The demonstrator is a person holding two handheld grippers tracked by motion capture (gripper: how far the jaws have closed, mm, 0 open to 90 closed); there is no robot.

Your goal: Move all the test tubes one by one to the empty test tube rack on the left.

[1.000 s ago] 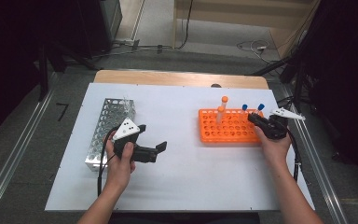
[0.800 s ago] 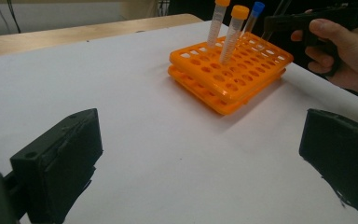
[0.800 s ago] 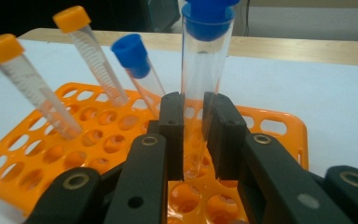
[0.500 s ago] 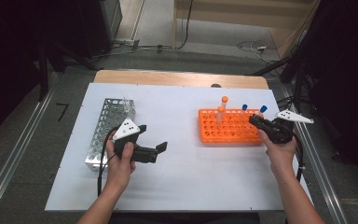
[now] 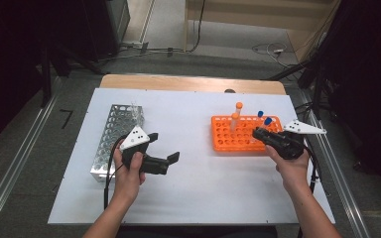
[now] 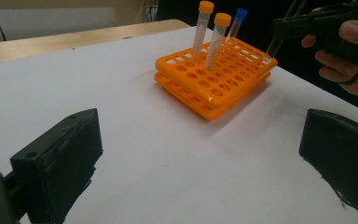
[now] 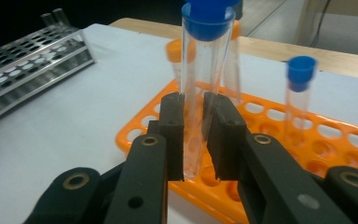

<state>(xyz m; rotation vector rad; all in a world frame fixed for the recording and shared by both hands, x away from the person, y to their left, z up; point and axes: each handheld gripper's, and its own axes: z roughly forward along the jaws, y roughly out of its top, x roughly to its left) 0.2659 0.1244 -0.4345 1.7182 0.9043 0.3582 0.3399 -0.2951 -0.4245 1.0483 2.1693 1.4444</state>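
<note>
My right gripper [image 7: 196,135] is shut on a clear blue-capped tube [image 7: 205,56], pinching its lower half and holding it upright over the orange rack [image 7: 307,149]. From above, that right gripper [image 5: 259,134] sits at the orange rack's [image 5: 228,141] right end with the held tube [image 5: 267,121]. The left gripper view shows the held tube's [image 6: 272,49] tip just at the rack's [image 6: 214,81] corner. Two orange-capped tubes [image 6: 216,39] and another blue-capped tube [image 6: 237,21] stand in the rack. My left gripper [image 5: 164,147] rests open on the white table, holding nothing.
A metal rack [image 5: 111,136] lies along the left side of the white tabletop [image 5: 193,188], just beside my left hand. Two clear tubes stand at its far end. Beyond the table are a wooden strip and cables on the floor.
My right gripper has drawn slightly toward the near side with the blue-capped tube still in it. The left hand has stayed where it was.
</note>
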